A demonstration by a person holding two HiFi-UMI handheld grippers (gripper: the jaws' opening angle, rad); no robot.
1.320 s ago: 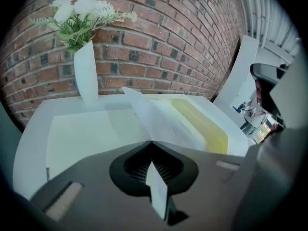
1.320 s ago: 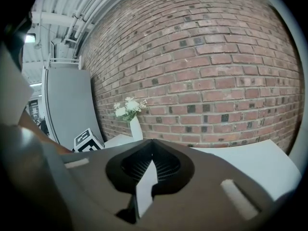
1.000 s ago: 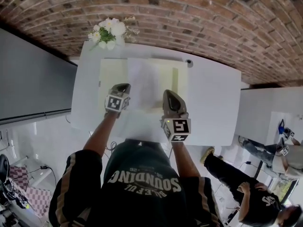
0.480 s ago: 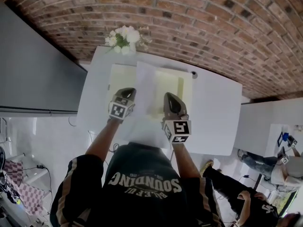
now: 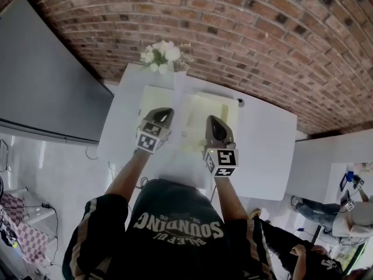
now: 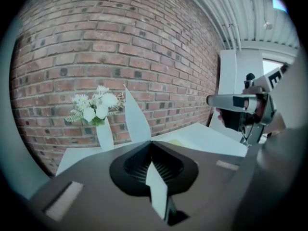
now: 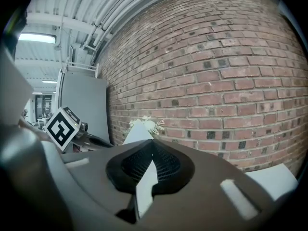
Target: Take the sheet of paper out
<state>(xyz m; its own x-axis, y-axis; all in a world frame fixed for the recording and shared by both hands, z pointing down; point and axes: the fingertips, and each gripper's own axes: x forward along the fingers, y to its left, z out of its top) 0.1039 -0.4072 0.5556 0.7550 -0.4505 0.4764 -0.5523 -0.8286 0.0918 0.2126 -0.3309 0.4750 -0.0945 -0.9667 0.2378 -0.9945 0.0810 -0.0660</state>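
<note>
A white sheet of paper (image 5: pixel 185 155) hangs between my two grippers above a pale yellow folder (image 5: pixel 205 112) on the white table (image 5: pixel 263 137). The left gripper (image 5: pixel 162 113) is shut on the sheet's left edge. In the left gripper view the paper (image 6: pixel 157 186) runs through the closed left gripper (image 6: pixel 151 142) and sticks up beyond it. My right gripper (image 5: pixel 213 122) is shut on the sheet's right edge. The right gripper view shows the paper (image 7: pixel 144 186) pinched in the right gripper (image 7: pixel 153 141). Both grippers are raised off the table.
White flowers in a vase (image 5: pixel 163 54) stand at the table's back edge against the brick wall (image 5: pixel 250 34). A small dark object (image 5: pixel 240 102) lies by the folder's far right corner. A grey panel (image 5: pixel 46 80) is at the left, another white table (image 5: pixel 326 162) at the right.
Both grippers have risen with the sheet, the left one more, and the paper has lifted up off the yellow folder. The head camera has tilted toward the wall.
</note>
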